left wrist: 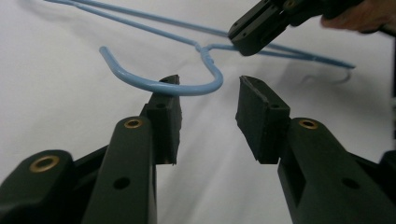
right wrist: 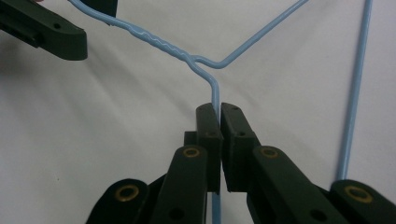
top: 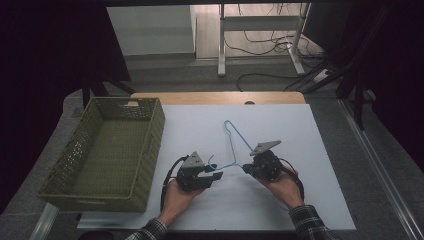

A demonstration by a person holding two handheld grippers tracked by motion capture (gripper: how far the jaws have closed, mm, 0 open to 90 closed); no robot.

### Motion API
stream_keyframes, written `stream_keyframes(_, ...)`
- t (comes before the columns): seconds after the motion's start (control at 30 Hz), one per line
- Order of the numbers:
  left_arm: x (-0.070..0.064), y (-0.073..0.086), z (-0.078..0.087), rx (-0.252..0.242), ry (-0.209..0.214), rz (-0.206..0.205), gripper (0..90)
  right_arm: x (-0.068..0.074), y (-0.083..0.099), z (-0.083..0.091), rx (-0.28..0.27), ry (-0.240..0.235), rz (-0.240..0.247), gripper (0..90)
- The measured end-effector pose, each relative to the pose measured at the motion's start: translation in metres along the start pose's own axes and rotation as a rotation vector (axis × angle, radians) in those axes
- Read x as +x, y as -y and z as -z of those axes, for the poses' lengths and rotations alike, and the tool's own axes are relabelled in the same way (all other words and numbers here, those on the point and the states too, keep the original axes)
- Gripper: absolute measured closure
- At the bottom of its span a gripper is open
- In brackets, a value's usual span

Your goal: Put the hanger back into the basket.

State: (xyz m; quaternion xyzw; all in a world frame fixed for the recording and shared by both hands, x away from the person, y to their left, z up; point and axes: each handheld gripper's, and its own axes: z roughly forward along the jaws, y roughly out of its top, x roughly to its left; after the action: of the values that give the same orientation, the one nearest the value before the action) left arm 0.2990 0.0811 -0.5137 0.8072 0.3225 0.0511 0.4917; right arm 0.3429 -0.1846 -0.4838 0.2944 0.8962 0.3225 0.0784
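Note:
A blue wire hanger [top: 235, 141] lies on the white table top [top: 310, 165], its hook [top: 211, 161] pointing left. My right gripper [top: 246, 168] is shut on the hanger's wire just below the twisted neck. The right gripper view shows the wire [right wrist: 215, 91] pinched between the pads of my right gripper [right wrist: 219, 111]. My left gripper [top: 218, 176] is open at the hook. In the left gripper view the curved hook [left wrist: 154, 87] crosses the tip of one pad and ends in the gap of the left gripper [left wrist: 209, 93]. I cannot tell if it touches the pad.
A green woven basket [top: 150, 150] stands empty at the table's left side, close to my left hand. The white sheet is bare to the right and in front. Beyond the far edge are desk legs [top: 221, 45] and cables on the floor.

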Motion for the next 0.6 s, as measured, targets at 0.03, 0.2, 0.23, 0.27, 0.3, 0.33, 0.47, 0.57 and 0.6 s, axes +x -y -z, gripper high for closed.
stream_keyframes(0.03, 0.000, 0.000, 0.001, -0.008, 0.006, 0.008, 61.6, 0.000, 0.000, 0.000, -0.001, -0.001, -0.001, 87.2)
stream_keyframes(0.2, 0.001, -0.001, 0.002, -0.025, 0.025, 0.037, 65.5, -0.001, 0.000, 0.001, -0.007, -0.003, -0.007, 87.0)
stream_keyframes(0.23, 0.001, -0.001, 0.002, -0.027, 0.030, 0.042, 65.7, -0.001, 0.000, 0.001, -0.007, -0.004, -0.009, 87.0)
stream_keyframes(0.27, 0.001, -0.001, 0.002, -0.029, 0.034, 0.050, 65.7, -0.001, 0.000, 0.001, -0.008, -0.004, -0.011, 86.9)
stream_keyframes(0.3, 0.001, -0.002, 0.002, -0.031, 0.036, 0.050, 65.6, -0.001, 0.000, 0.001, -0.009, -0.003, -0.013, 86.7)
stream_keyframes(0.33, 0.001, -0.002, 0.002, -0.031, 0.036, 0.045, 65.4, -0.001, 0.000, 0.002, -0.012, -0.003, -0.014, 86.2)
stream_keyframes(0.47, 0.000, -0.006, 0.004, -0.033, 0.030, 0.030, 61.4, 0.000, 0.000, 0.004, -0.018, 0.014, 0.002, 78.0)
stream_keyframes(0.57, 0.001, -0.009, 0.006, -0.037, 0.025, 0.026, 60.1, 0.005, -0.002, 0.004, -0.007, 0.042, 0.027, 71.0)
stream_keyframes(0.6, 0.001, -0.010, 0.007, -0.039, 0.026, 0.027, 59.8, 0.007, -0.003, 0.004, -0.004, 0.050, 0.036, 69.9)
